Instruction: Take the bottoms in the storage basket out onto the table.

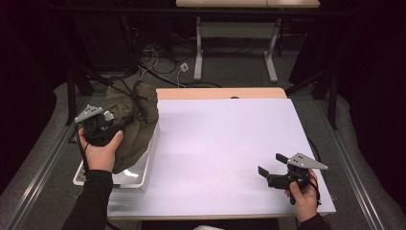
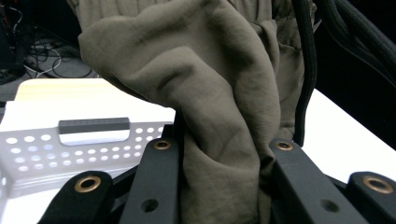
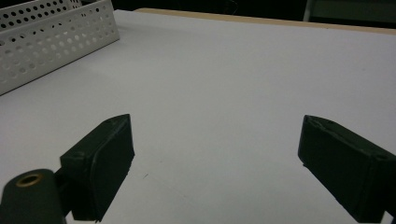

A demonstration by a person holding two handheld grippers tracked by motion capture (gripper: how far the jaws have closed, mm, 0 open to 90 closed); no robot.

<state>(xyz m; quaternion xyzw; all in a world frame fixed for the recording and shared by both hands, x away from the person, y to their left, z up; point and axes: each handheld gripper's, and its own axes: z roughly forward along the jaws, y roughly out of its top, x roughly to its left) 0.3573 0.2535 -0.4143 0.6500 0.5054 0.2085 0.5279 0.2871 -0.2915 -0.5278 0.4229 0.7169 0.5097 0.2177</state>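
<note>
The left gripper point(image 1: 112, 125), at the middle left of the high view, is clenched on an olive-green garment point(image 1: 131, 127). The left hand point(image 1: 100, 152) wraps the gripper's body from below, with its dark-sleeved forearm rising from the bottom edge. In the left gripper view the two black jaws rise from the bottom edge with a thick fold of the garment point(image 2: 210, 116) pinched between them; the cloth fills the upper centre of the frame and hides where the jaw tips meet. A black cord point(image 2: 306, 70) hangs down the right side of the cloth.

At the lower right of the high view, the right hand point(image 1: 302, 196) holds the right gripper point(image 1: 272, 164) low over the white table point(image 1: 225, 143), pointing toward the frame's left, its jaws spread wide with nothing between them.

Farther off, the garment bulges over a white perforated basket point(image 1: 143, 167) at the table's left edge, covering most of its inside. The garment's top is cut off in the left gripper view.
</note>
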